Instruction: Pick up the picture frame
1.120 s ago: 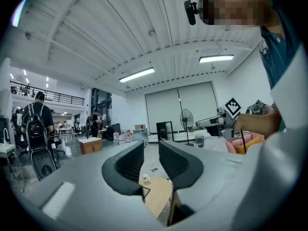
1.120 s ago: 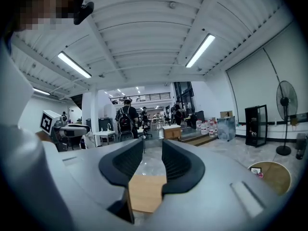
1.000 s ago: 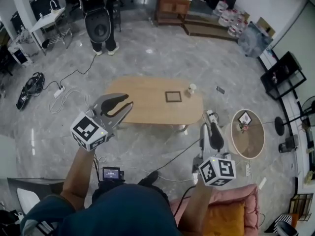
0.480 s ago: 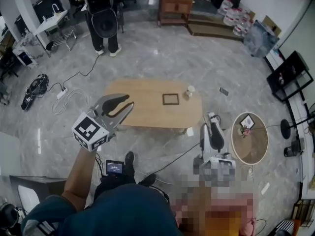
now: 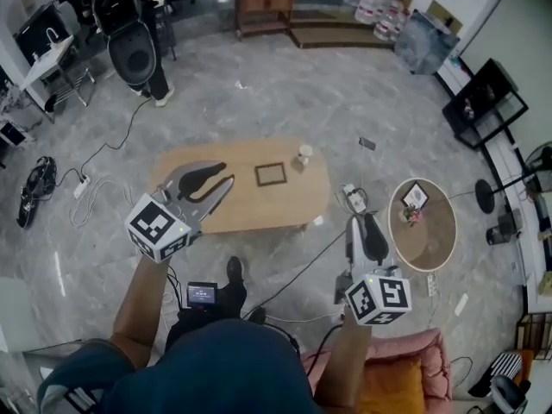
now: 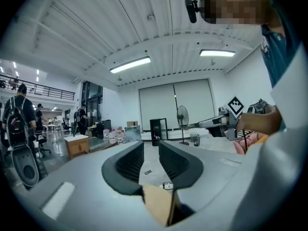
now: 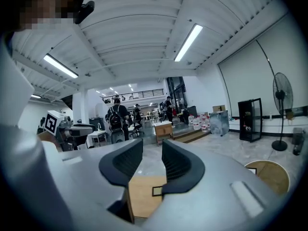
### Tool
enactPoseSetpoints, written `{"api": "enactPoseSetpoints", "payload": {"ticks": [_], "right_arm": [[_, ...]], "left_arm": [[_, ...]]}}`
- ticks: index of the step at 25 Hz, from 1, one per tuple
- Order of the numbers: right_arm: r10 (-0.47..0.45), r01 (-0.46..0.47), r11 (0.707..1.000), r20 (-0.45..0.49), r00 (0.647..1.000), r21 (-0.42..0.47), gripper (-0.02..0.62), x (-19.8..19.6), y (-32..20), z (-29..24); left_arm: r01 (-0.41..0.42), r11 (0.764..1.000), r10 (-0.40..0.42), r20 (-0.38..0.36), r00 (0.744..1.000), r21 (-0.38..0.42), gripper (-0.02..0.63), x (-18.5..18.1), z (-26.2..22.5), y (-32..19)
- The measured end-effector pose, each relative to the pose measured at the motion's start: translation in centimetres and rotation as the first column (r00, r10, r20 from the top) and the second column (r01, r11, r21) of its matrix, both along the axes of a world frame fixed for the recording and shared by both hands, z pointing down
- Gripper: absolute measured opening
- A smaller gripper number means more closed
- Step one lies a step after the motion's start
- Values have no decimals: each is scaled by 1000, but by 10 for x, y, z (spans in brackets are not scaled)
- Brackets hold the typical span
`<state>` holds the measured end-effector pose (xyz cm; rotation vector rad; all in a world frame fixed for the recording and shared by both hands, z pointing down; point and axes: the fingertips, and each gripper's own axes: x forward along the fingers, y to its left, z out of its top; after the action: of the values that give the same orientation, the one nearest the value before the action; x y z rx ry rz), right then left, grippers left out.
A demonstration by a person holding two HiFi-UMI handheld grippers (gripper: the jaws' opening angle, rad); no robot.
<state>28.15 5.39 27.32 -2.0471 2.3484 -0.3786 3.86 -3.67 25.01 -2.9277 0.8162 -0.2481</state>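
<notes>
Head view, looking steeply down. The left gripper (image 5: 227,176) is held in the air over the 9 o'clock end of a low oval wooden table (image 5: 285,207). Its two dark jaws stand a narrow gap apart with nothing between them. The left gripper view (image 6: 151,150) shows the same: a slim open slot with only floor and a strip of tabletop beyond.

The right gripper (image 5: 361,222) hangs above the grey marble floor, just off the table's 4 o'clock edge. Its jaws are also parted by a narrow gap and empty, as the right gripper view (image 7: 152,153) confirms.

The picture frame (image 5: 270,174), small, dark and rectangular, lies flat on the table. It is untouched, at 3 o'clock from the left gripper and 10 o'clock from the right gripper. In the right gripper view the frame (image 7: 157,191) shows low in the slot between the jaws, well beyond them.

A pale cup (image 5: 304,155) stands near the frame at its 2 o'clock. A round side table (image 5: 431,247) sits at 3 o'clock from the right gripper. A pink sofa (image 5: 405,365) lies at 5 o'clock in the picture. A person with a backpack (image 5: 131,46) stands far off at 11 o'clock.
</notes>
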Motion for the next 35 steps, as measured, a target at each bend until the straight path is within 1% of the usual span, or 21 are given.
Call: {"api": "enactPoseSetpoints", "payload": {"ticks": [3, 6, 11, 16, 23, 28, 32, 35], "right_arm": [[35, -36, 999, -20, 999, -14, 135, 6, -24, 2], [53, -54, 998, -41, 998, -23, 135, 3, -55, -3], [76, -79, 996, -79, 994, -35, 135, -2, -105, -11], [76, -82, 995, -103, 992, -53, 135, -15, -148, -12], [23, -31, 997, -110, 994, -68, 135, -27, -192, -6], [-46, 38, 993, -71, 996, -114, 135, -26, -222, 19], [-117, 112, 979, -22, 993, -172, 135, -20, -259, 56], [-178, 179, 959, 23, 984, -221, 135, -19, -286, 88]], "left_arm": [[-47, 999, 47, -24, 999, -6, 95, 14, 4, -32], [-78, 997, 77, -40, 996, -19, 95, 16, 8, -69], [-102, 994, 100, -75, 992, -25, 95, 15, 8, -131], [-118, 992, 113, -98, 989, -47, 95, 6, 17, -172], [-81, 994, 73, -104, 992, -73, 95, -4, 30, -209], [-34, 994, 24, -89, 996, -108, 95, -5, 47, -226], [23, 987, -31, -48, 998, -160, 95, 1, 75, -247], [73, 974, -79, -16, 997, -215, 95, 5, 102, -260]]}}
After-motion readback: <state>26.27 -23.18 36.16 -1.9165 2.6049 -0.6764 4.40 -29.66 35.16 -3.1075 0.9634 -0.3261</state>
